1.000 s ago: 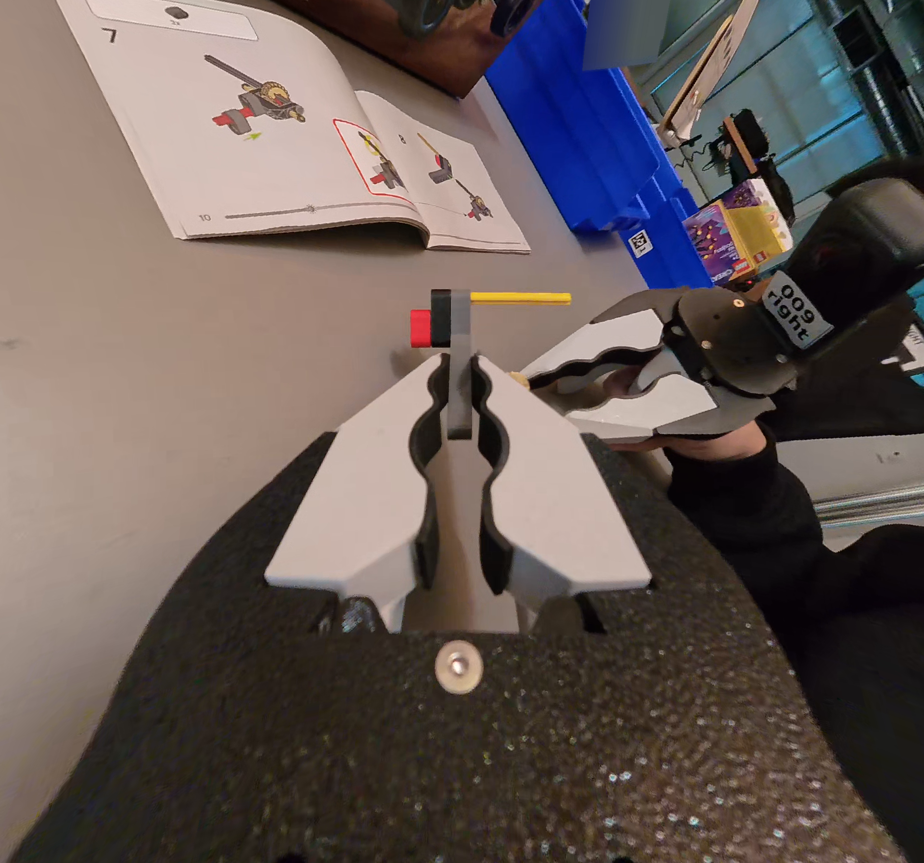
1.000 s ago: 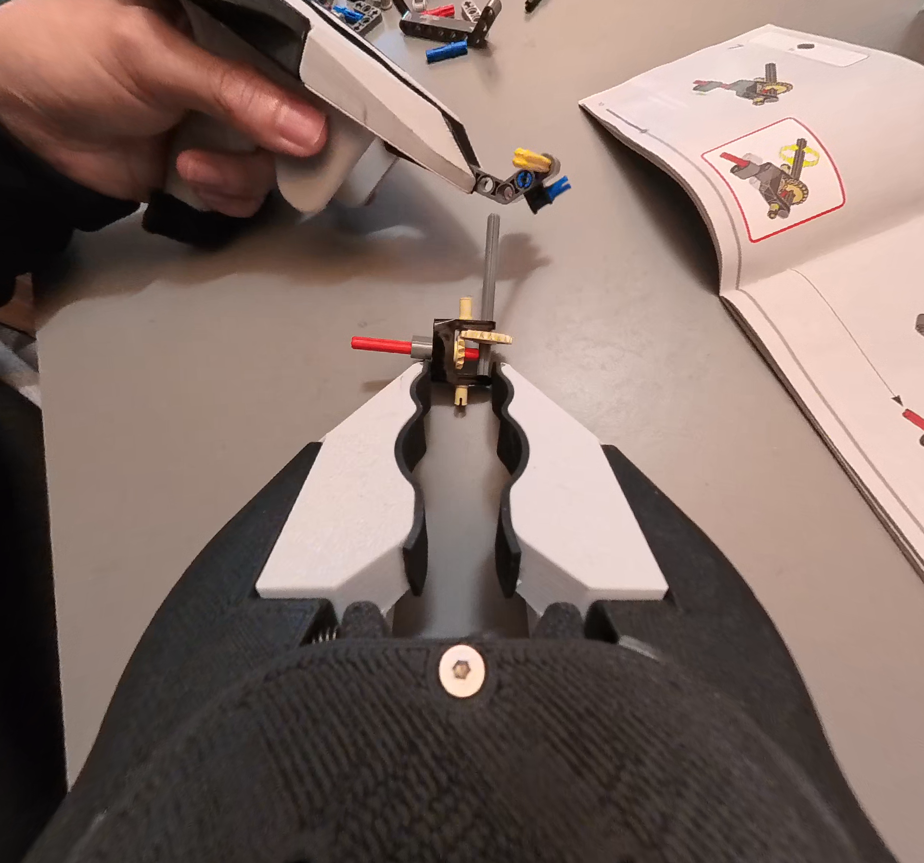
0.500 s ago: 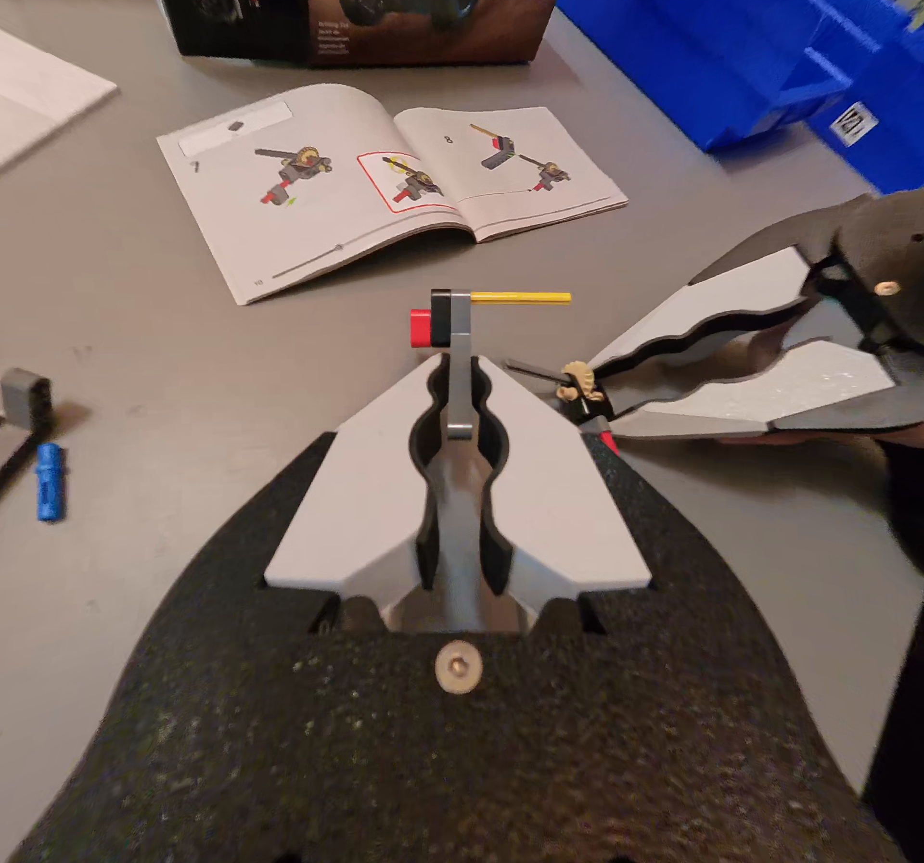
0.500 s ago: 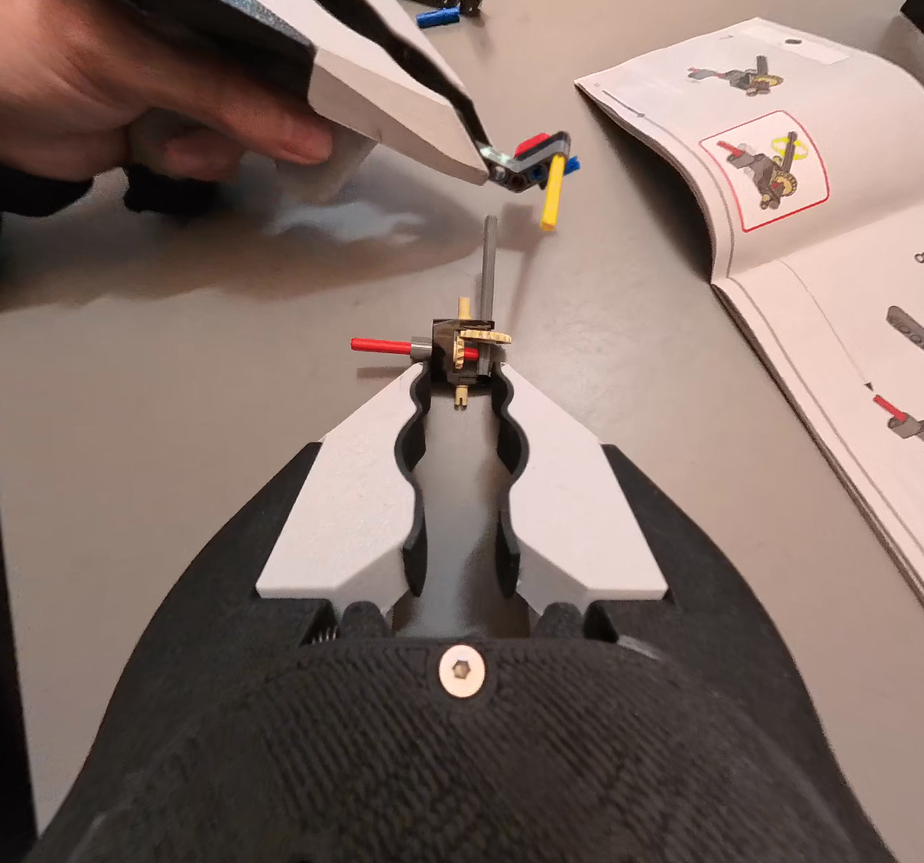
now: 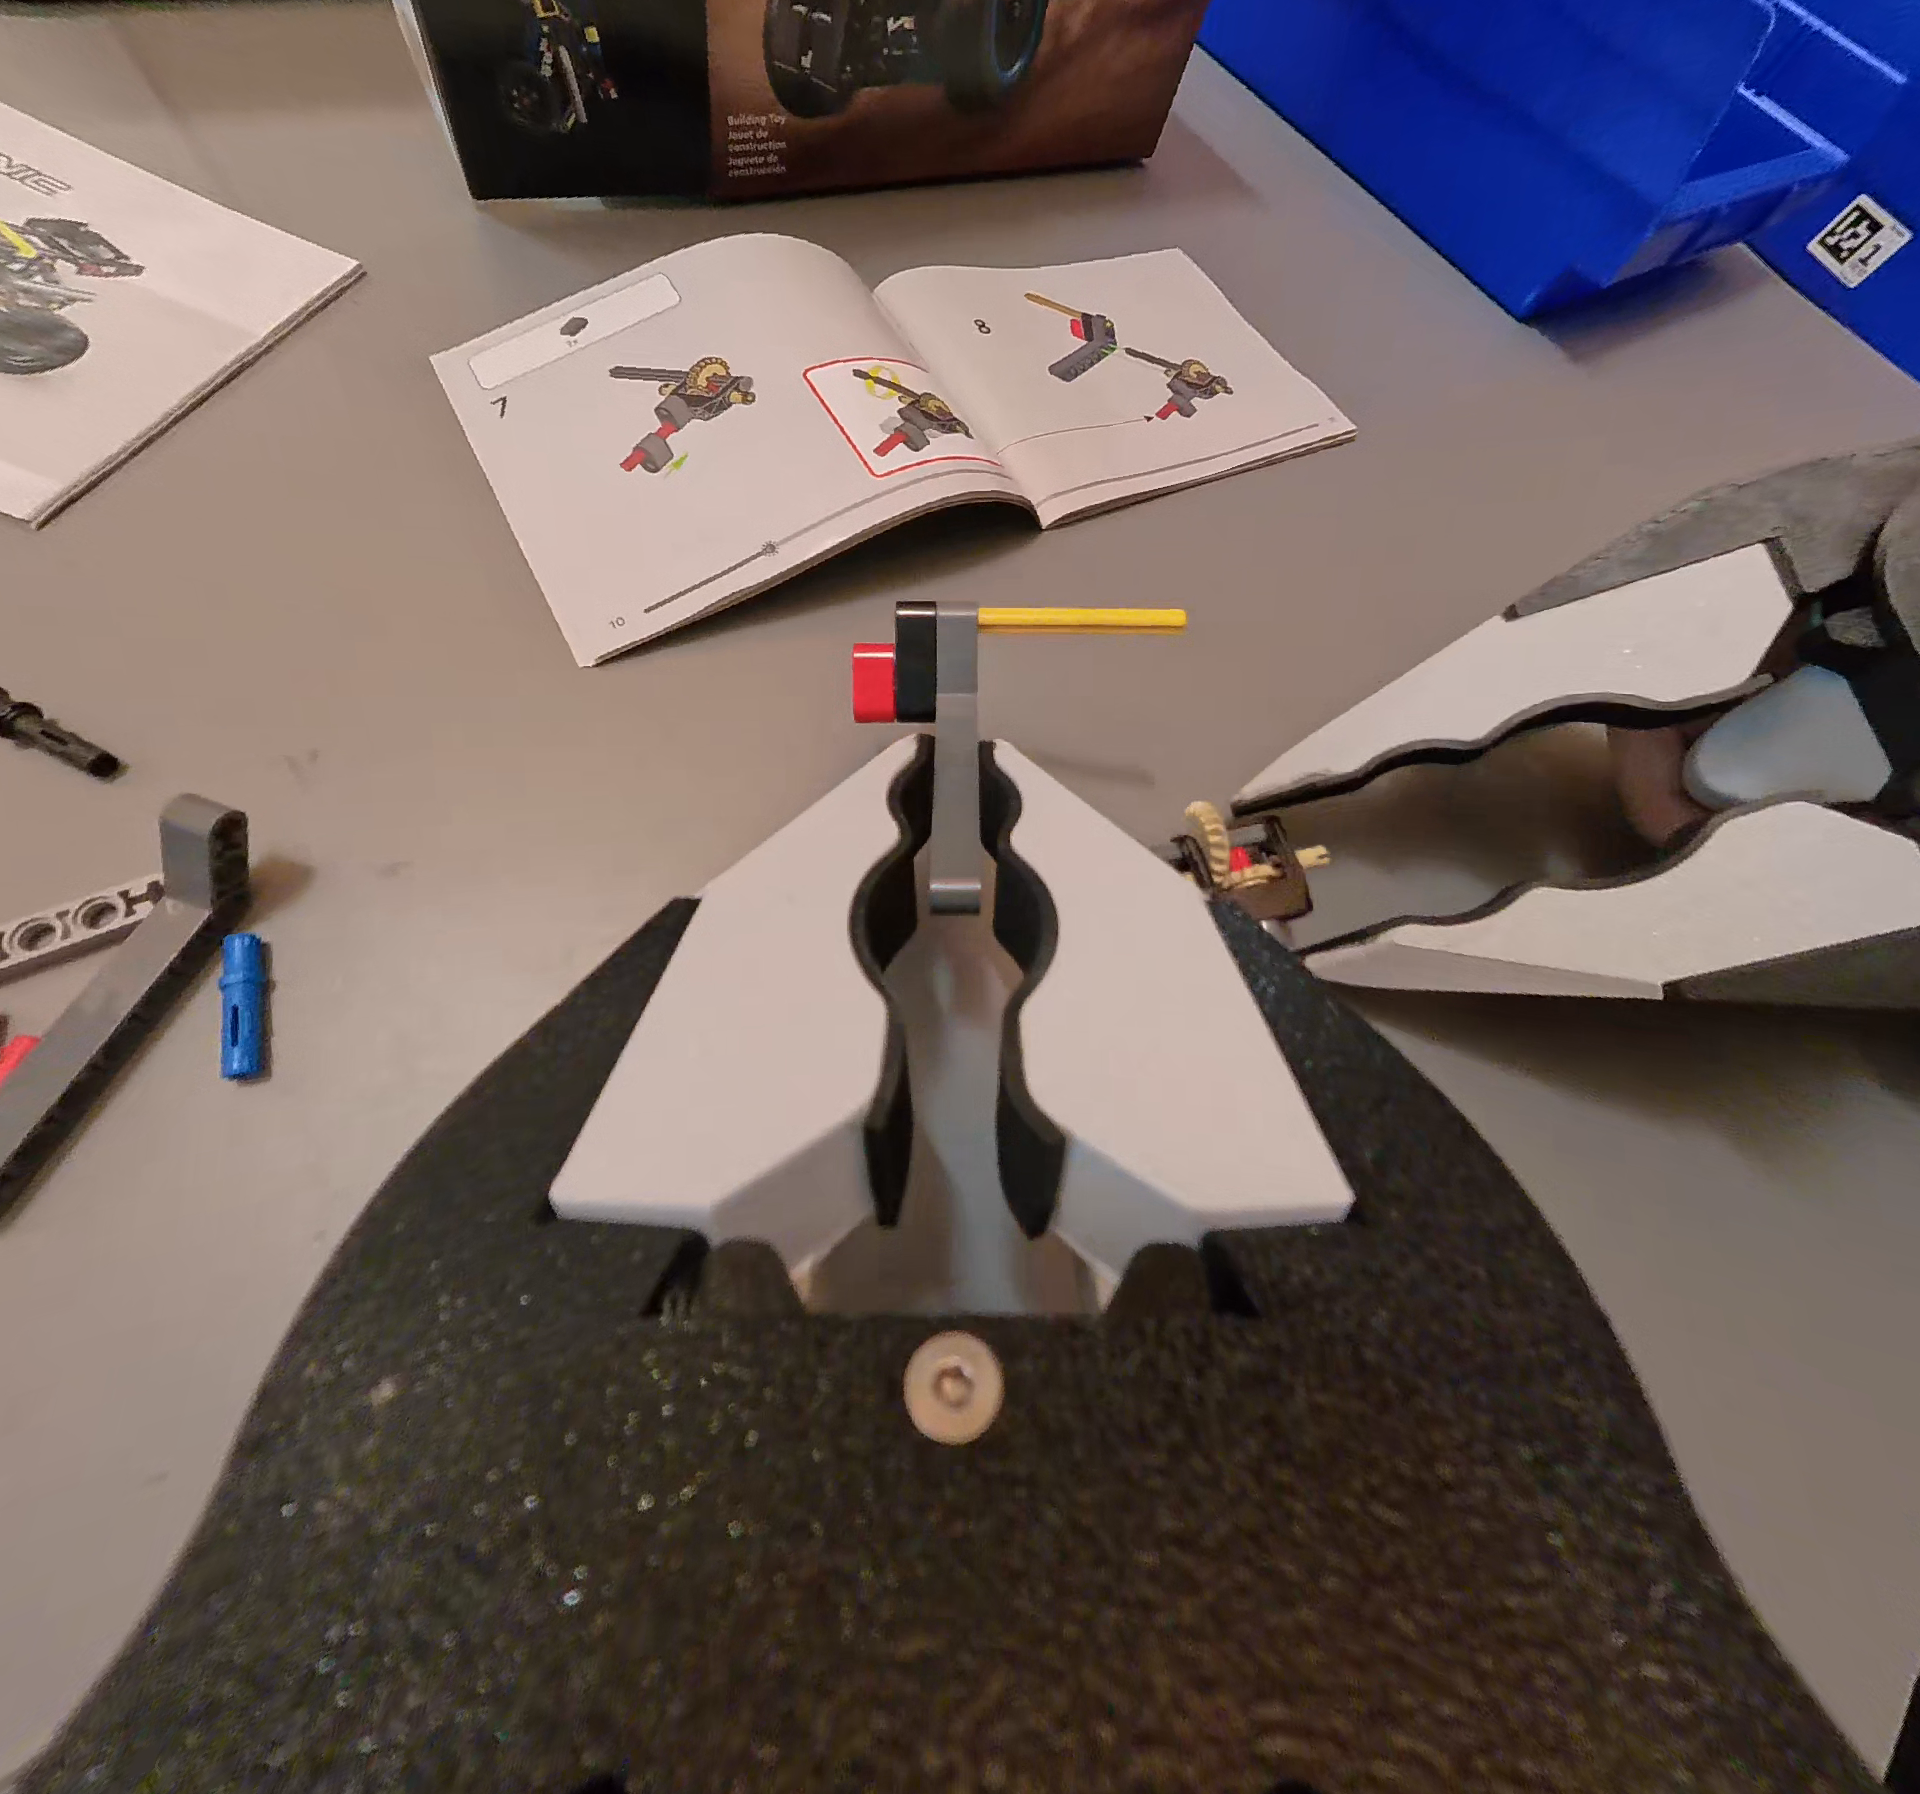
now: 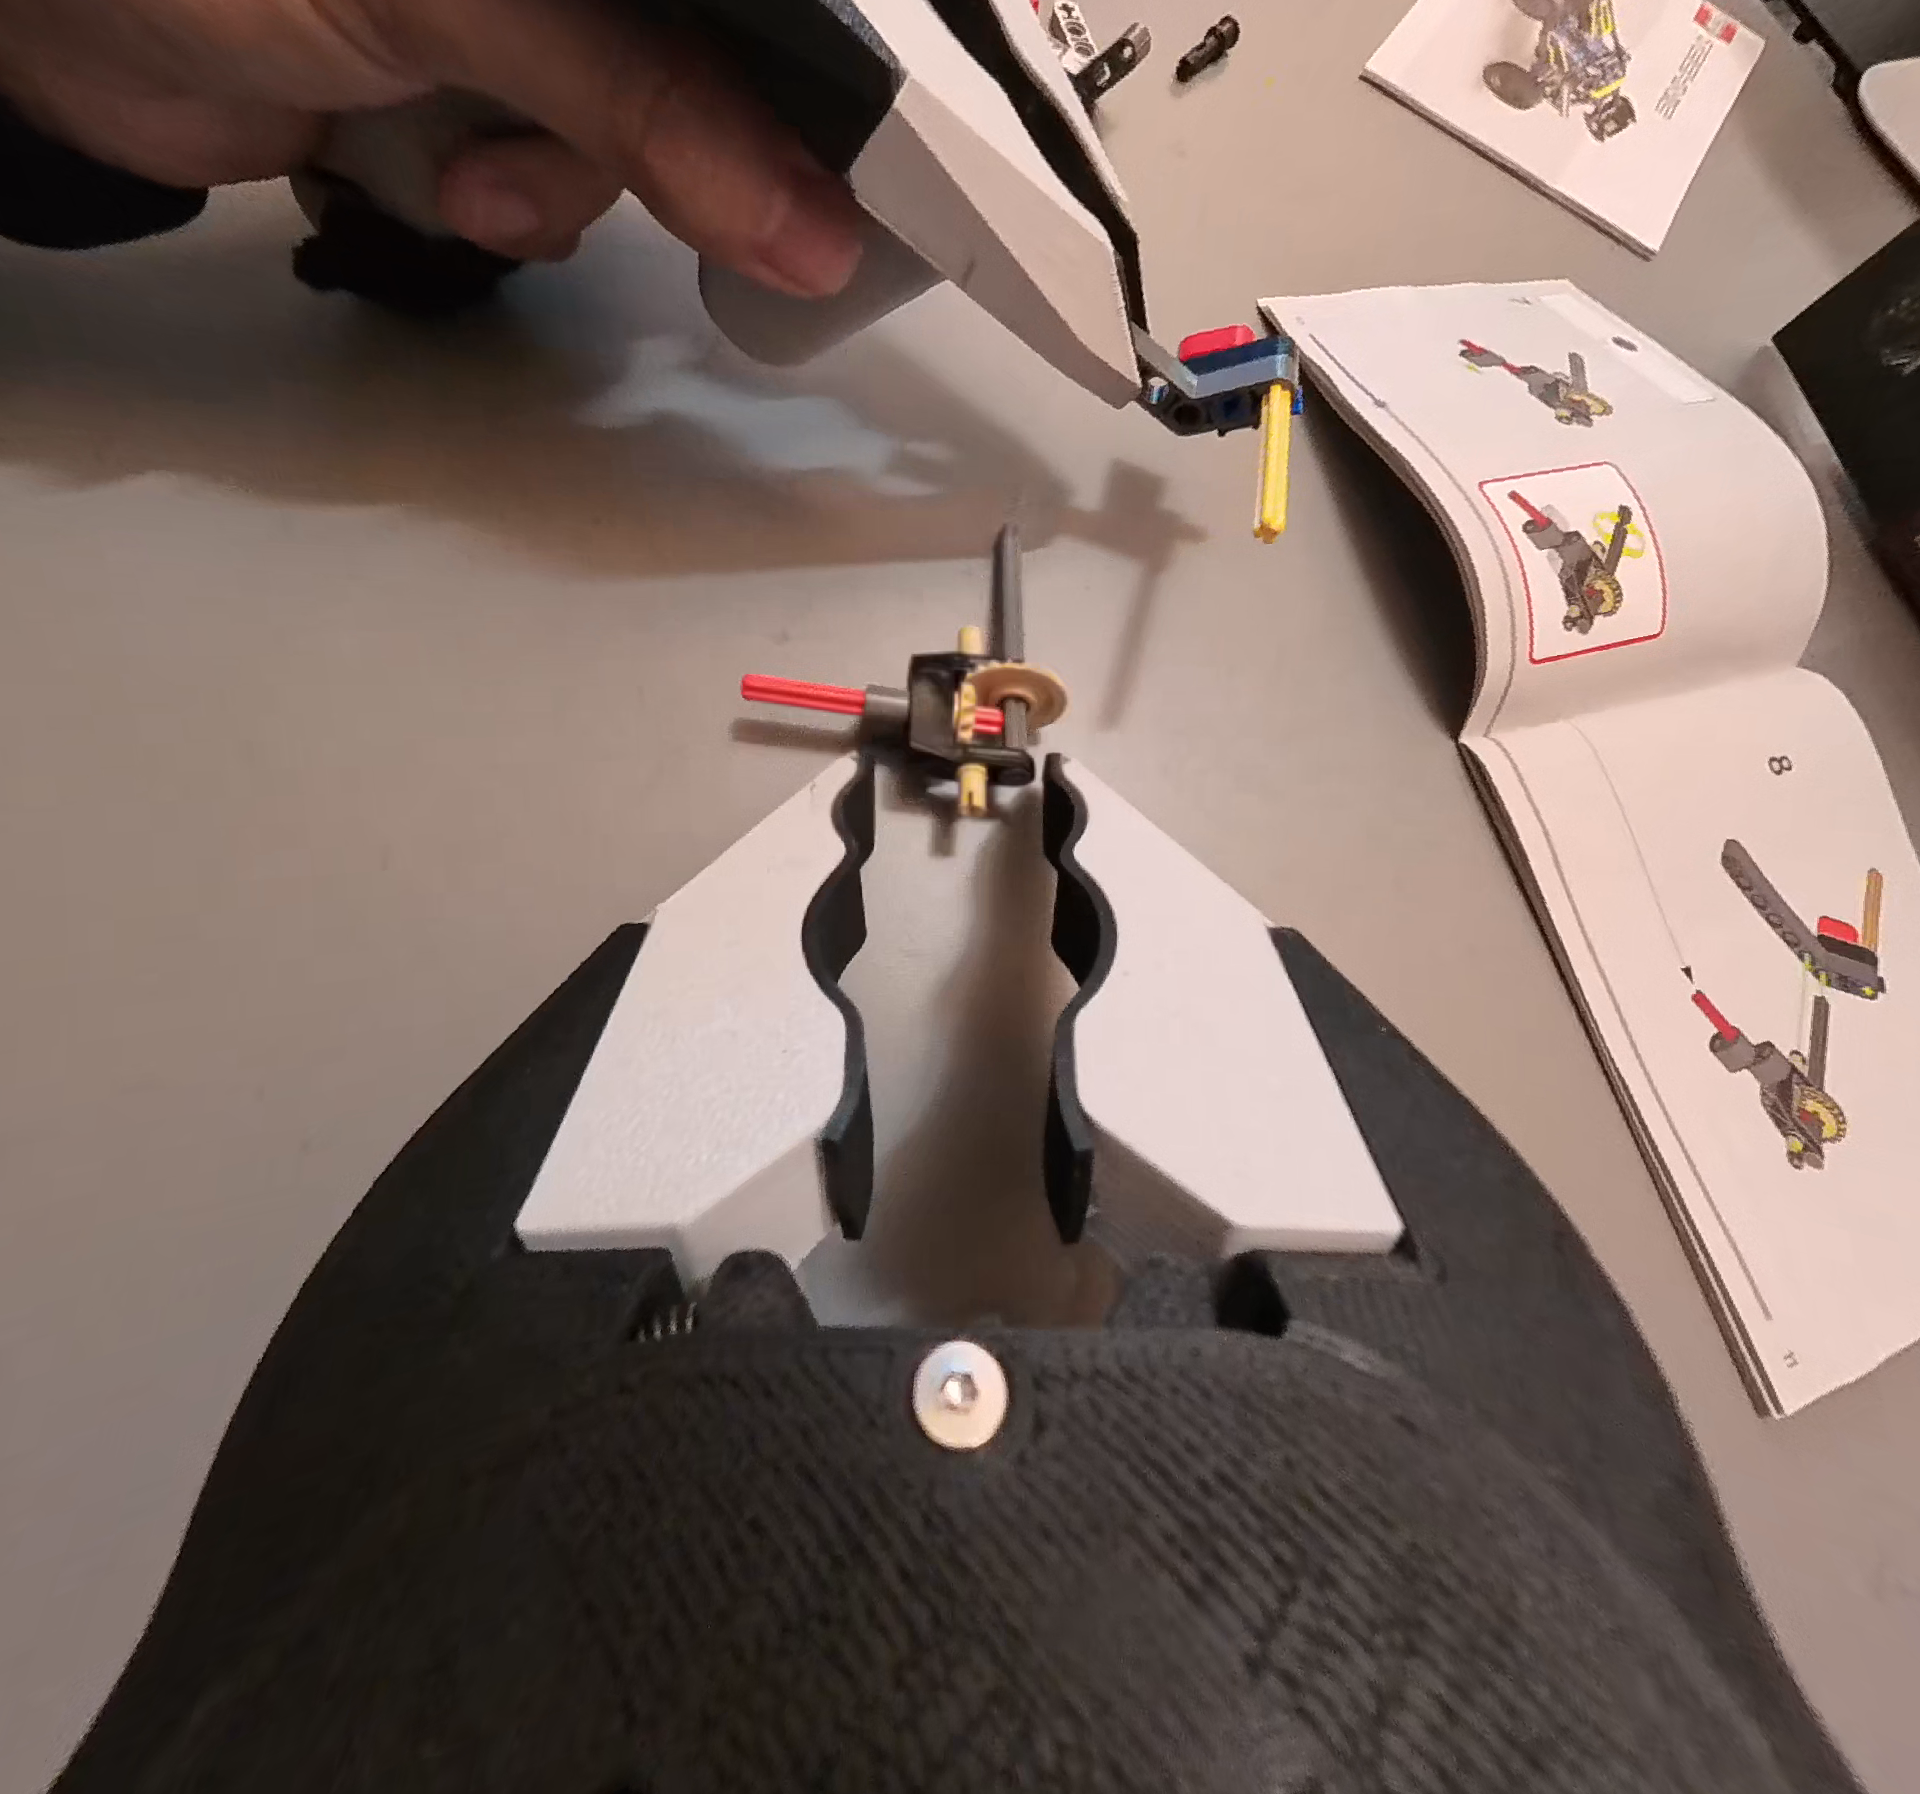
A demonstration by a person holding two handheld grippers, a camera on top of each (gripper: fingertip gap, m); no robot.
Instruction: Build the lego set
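At the centre of the left wrist view, the left tool (image 5: 951,757) pinches a grey liftarm beam (image 5: 956,809) edge-on between its pressed-together jaws. The beam's far end carries a black block, a red bush (image 5: 873,682) and a yellow axle (image 5: 1081,618) that sticks out to the right. The whole piece is light, rigid plastic, and it is gripped only on its narrow flat faces, so it will likely pivot in the grip if the axle end is pushed sideways. At right of the frame the right tool (image 5: 1262,861) lies low over the grey surface (image 5: 416,705), its jaws spread around the gear assembly (image 5: 1242,856), which seems to rest there unclamped. In the upper middle lies an open instruction booklet (image 5: 831,414), with the set's box (image 5: 790,30) behind it and a blue bin (image 5: 1538,82) in the upper right. A blue pin (image 5: 242,1006) and loose beams lie at the left edge.

In the right wrist view, at centre, the right tool (image 6: 951,778) stands spread. The gear assembly (image 6: 966,705) sits just ahead of its tips with no pad visibly touching it. It is a black frame with tan bevel gears, a red axle (image 6: 805,695) pointing left and a dark grey axle (image 6: 1008,601) pointing away. It is small, light and hard, but the axles are friction-fitted and may slide. The black frame looks the safest hold, clear of the gear teeth and thin axles. In the upper part of the frame, a hand (image 6: 416,61) holds the left tool (image 6: 1127,373), which carries the beam (image 6: 1216,383) with the yellow axle hanging downward. The booklet (image 6: 1662,705) lies along the right.
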